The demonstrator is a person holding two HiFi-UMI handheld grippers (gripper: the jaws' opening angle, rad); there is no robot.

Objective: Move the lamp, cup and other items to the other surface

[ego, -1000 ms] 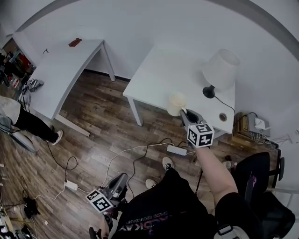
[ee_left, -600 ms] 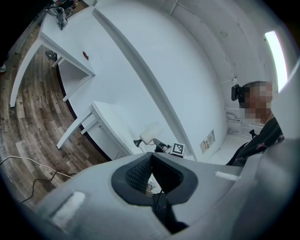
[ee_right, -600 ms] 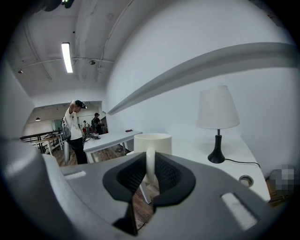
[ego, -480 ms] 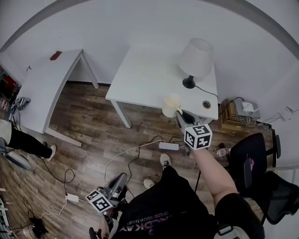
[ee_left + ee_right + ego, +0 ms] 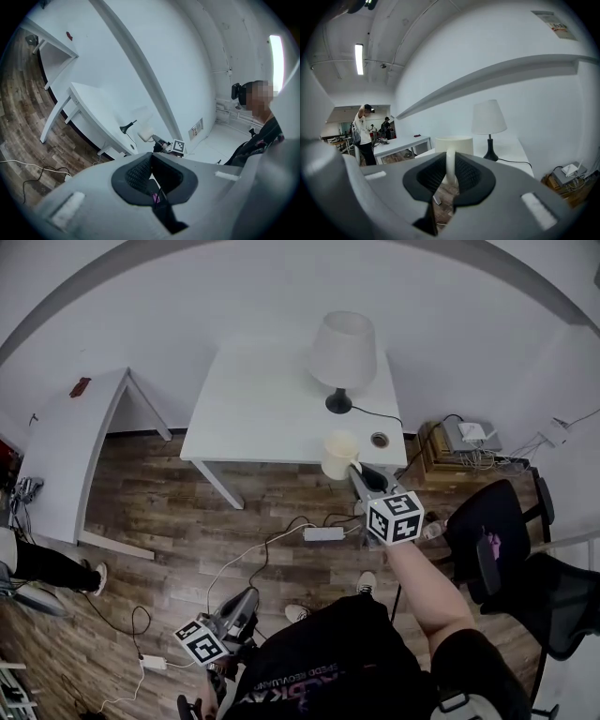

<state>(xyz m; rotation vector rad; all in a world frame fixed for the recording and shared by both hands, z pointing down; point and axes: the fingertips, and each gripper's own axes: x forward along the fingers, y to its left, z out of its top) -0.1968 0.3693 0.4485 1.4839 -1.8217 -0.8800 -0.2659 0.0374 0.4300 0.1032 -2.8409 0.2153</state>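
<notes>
White cup (image 5: 453, 143) | handle clamped in right gripper (image 5: 451, 174) | base hidden

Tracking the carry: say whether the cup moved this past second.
Yes. Head view: the cup, in the right tongs, shifted right along the table edge, toward its cable hole.

walls: plain white wall (image 5: 281, 277) along the far side | floor: dark wood-plank floor (image 5: 159, 512), a power strip (image 5: 323, 533) lying on it | furniture: white counter (image 5: 253, 409) against the wall; second white counter (image 5: 66, 456) well apart at left; low wooden stand (image 5: 441, 460) just right of the first; black office chair (image 5: 511, 549) near right | light: ceiling light strip (image 5: 358, 58) lit
</notes>
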